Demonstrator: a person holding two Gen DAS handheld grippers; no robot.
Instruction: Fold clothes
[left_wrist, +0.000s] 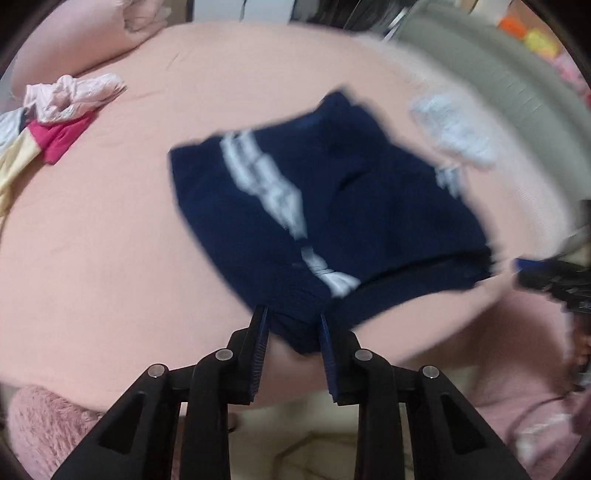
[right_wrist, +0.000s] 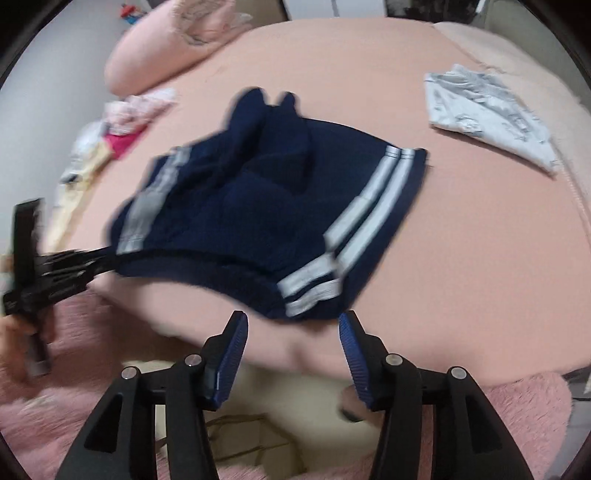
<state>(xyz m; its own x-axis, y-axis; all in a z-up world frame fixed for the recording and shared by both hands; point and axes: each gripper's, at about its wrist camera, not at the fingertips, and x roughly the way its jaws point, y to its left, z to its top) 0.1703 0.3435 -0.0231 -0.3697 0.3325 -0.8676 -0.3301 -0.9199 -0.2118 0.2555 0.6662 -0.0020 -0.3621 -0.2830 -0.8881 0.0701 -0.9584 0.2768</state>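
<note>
The dark blue shorts (right_wrist: 258, 206) with white stripes (right_wrist: 369, 218) lay spread on the pink bed (right_wrist: 461, 277), near its front edge. They looked soft and light, so they would bend and flop and would not keep a shape by themselves. The thick band along the near edge looked like the best place to grab, one corner for each side, because the thin legs would just slide and bunch up.

The left gripper (left_wrist: 293, 332) was open a little, and a corner of the shorts sat between its fingers (left_wrist: 258, 339). The pads did not seem to squeeze it. The right gripper (right_wrist: 293, 343) was open wider and held nothing; the other corner lay just in front of it.

A folded gray shirt (right_wrist: 487, 114) lay well apart on the bed. A small pile of pink and yellow clothes (left_wrist: 55, 118) waited on the other side, near a pink pillow (right_wrist: 166, 48). A fluffy pink rug (right_wrist: 517, 413) was below the bed.
</note>
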